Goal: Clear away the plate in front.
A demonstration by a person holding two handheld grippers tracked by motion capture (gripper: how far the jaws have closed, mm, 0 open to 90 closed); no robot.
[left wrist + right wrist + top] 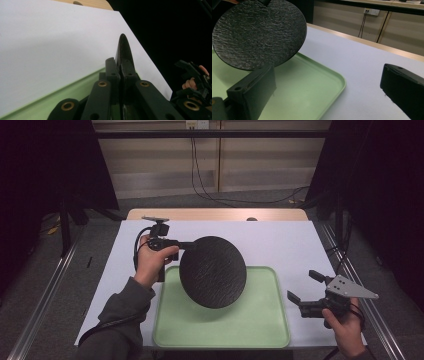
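Nearest us, our left forearm's grey sleeve [120, 312] rises from six o'clock to the left gripper [186, 246], whose jaws are clamped on the rim of a black textured plate [213, 271]. We hold that plate tilted, lifted above the pale green tray [260, 320], at about the table's centre. The tray sits on a white sheet [280, 240] over the wooden table [215, 214]. At four o'clock, just off the tray's right edge, our right gripper [304, 285] hovers with jaws spread wide and empty.
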